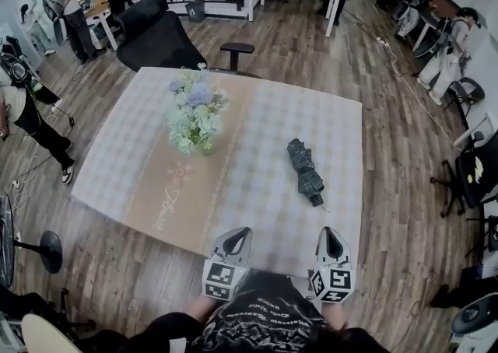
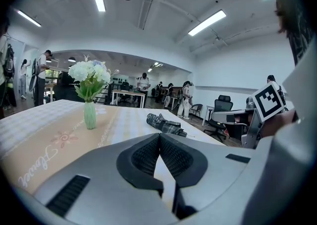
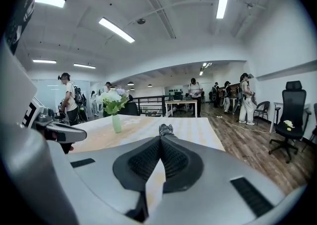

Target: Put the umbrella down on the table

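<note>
A folded dark plaid umbrella (image 1: 305, 171) lies flat on the right half of the checked tablecloth of the table (image 1: 311, 103), with nothing touching it. It also shows as a small bundle in the left gripper view, umbrella (image 2: 165, 124), and in the right gripper view, umbrella (image 3: 166, 130). My left gripper (image 1: 240, 232) hovers at the table's near edge, jaws shut and empty (image 2: 159, 135). My right gripper (image 1: 327, 232) sits beside it, just short of the umbrella's near end. Its pads meet at the tips with nothing between them (image 3: 161, 138).
A green vase of pale flowers (image 1: 194, 117) stands on the tan runner left of centre. A black office chair (image 1: 159, 36) and a stool (image 1: 237, 48) stand behind the table. Several people, desks and chairs ring the room on the wooden floor.
</note>
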Demonstrator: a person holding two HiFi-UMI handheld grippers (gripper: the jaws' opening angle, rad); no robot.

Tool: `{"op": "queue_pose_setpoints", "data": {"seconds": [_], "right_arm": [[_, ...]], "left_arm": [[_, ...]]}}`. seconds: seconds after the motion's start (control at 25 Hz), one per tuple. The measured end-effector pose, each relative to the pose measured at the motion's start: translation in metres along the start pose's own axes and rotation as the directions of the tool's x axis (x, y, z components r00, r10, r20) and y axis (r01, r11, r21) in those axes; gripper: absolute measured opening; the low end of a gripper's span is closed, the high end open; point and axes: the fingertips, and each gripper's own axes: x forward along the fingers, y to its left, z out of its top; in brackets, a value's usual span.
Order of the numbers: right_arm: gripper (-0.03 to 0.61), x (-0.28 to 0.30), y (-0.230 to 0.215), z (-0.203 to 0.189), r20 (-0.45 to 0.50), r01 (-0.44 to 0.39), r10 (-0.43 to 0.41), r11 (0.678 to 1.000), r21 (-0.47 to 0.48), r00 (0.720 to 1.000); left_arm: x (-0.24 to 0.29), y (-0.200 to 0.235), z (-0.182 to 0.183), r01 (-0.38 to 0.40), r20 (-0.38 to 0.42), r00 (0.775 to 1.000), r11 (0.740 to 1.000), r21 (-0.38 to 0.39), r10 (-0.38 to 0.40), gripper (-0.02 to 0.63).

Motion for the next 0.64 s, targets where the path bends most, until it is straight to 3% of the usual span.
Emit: {"op": "queue_pose_setpoints", "data": {"seconds": [0.4, 0.64], "right_arm": [[0.006, 0.01, 0.006, 0.0, -0.013, -0.014, 0.013, 0.999, -0.047, 1.0], [0.006, 0.016, 0.01, 0.002, -0.004, -0.032, 0.032, 0.998, -0.049, 0.999]], "left_arm": [[0.002, 0.01, 0.001, -0.013, -0.006, 1.0, 1.0, 0.005, 0.013, 0.02], [0.009, 0.016, 0.001, -0.002, -0.017, 1.0, 0.998, -0.065, 0.001, 0.02]]}}
